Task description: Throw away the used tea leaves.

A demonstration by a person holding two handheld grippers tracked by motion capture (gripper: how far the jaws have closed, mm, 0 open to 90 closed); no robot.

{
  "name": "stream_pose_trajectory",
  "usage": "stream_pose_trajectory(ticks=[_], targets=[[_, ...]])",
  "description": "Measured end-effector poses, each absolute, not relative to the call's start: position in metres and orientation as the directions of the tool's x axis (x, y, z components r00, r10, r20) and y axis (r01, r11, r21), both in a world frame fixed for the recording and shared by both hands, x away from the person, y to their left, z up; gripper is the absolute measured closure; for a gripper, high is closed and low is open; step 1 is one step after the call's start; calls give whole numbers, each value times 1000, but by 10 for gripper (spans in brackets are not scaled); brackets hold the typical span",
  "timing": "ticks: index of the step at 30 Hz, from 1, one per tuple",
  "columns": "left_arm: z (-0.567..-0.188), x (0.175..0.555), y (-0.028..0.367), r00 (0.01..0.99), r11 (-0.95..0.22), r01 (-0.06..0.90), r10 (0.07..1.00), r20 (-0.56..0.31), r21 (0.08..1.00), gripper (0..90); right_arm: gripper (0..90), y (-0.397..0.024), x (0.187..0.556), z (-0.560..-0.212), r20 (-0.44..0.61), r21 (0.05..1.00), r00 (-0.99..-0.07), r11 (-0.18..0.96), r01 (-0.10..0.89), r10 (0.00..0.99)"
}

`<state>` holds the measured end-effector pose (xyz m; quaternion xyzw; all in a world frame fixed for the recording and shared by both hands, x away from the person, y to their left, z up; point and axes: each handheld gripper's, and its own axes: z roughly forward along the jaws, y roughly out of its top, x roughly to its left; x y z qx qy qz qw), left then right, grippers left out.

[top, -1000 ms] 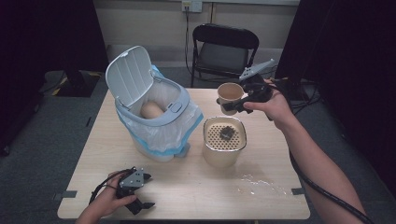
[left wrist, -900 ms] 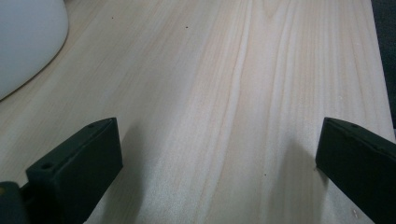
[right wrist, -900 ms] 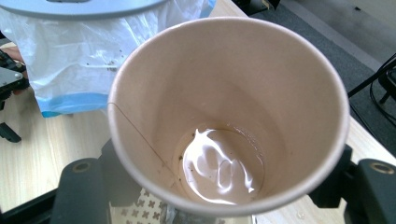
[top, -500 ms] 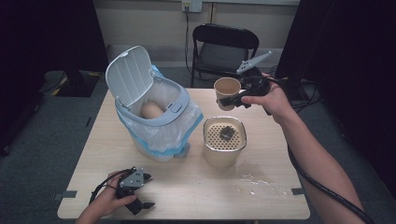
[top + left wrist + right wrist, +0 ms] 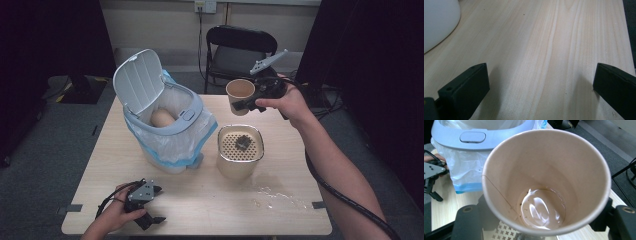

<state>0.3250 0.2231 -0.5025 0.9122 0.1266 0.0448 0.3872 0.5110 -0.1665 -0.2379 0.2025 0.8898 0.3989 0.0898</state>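
Progress looks to be partway: the paper cup [image 5: 239, 93] is already off the counter [image 5: 210, 200], pinched between the jaws of the right claw [image 5: 246, 103] and held in the air. In the right claw view the cup [image 5: 546, 182] sits right between the two black jaws, one pressing each side of its wall, mouth tipped toward the camera. A shallow pool of brownish liquid [image 5: 541, 208] with dark specks remains at its bottom, so emptying is not finished, by my reading. Splashes of water [image 5: 272, 195] lie on the counter nearer the person than the claw.

Below the right claw and a little nearer the person stands the beige strainer container [image 5: 240, 152], with its perforated top carrying a dark clump of dregs [image 5: 243, 142]. That suggests some contents have gone through it, though I cannot tell how much. To the claw's left, across the counter, is the small bin [image 5: 167, 125] with its lid [image 5: 137, 82] standing open and its plastic liner [image 5: 172, 145] spilling over the sides; a brown rounded thing [image 5: 161, 117] lies inside. What seems left is pouring out the remaining liquid and dropping the cup into the bin.

The left claw [image 5: 151, 205] rests on the counter at its near edge, well apart from the cup, jaws spread wide with only bare wood between them.
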Motion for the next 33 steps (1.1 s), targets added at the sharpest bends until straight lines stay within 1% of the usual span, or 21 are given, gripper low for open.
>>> stream_pose_trajectory(ticks=[17,33], targets=[[-503,325,223,964,-668,197,266,-17,718,0,286,-152,514,-232,4,739,-910,611,282,415],[-502,325,223,963,-673,196,269,-12,713,0,285,-138,513,-214,1,749,-919,609,263,395]])
